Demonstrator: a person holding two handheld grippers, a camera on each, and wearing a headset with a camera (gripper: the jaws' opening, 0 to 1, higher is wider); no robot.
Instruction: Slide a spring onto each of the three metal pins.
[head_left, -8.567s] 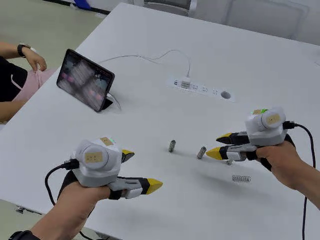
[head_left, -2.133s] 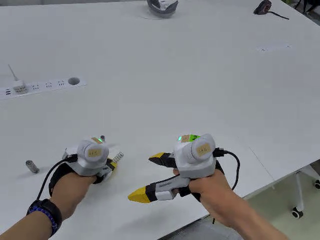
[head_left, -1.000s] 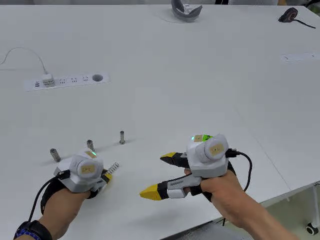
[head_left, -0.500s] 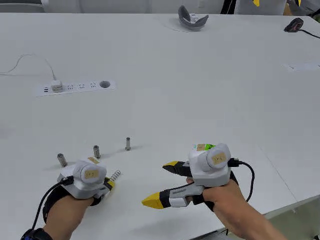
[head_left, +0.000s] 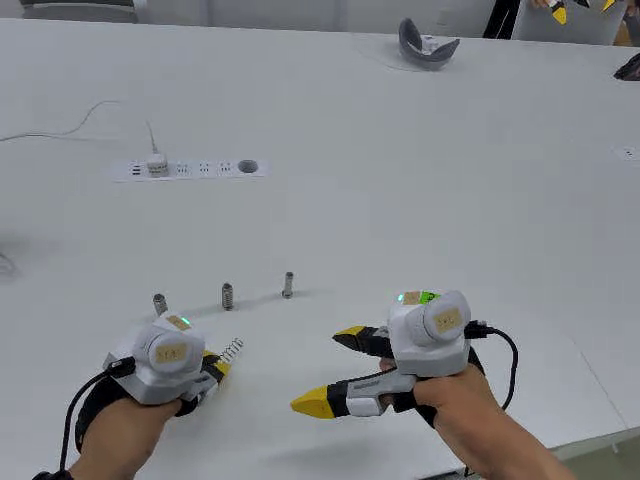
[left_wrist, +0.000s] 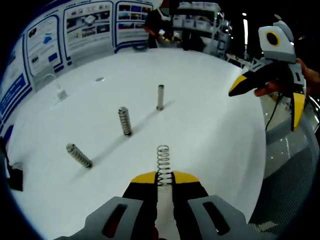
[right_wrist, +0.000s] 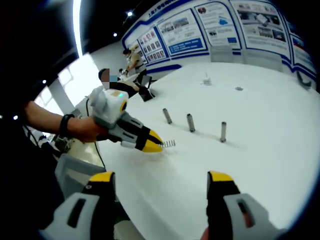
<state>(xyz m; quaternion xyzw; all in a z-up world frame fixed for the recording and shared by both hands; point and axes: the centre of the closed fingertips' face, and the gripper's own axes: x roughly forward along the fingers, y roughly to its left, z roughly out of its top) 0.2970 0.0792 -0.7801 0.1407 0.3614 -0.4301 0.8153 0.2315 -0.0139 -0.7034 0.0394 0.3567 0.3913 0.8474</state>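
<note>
A spring (left_wrist: 162, 159) is pinched between the jaws of the left gripper (left_wrist: 161, 178), near the bare pin (left_wrist: 160, 97). Left of that pin, the middle pin (left_wrist: 124, 120) and the end pin (left_wrist: 79, 155) are sleeved with springs. The right gripper (right_wrist: 161, 178) is held with its jaws spread and empty.

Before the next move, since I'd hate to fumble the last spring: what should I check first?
1. Small coiled metal spring clamped in the left gripper: ok.
2. Bare upright metal pin free to take a spring: ok.
3. Middle pin and leftmost pin both carry springs: ok.
4. Held spring positioned over the bare pin: not ok, it sits well short of it.
5. Right gripper open, empty, off to the side: ok.
6. Spring's free end undamaged: cannot tell.
</note>
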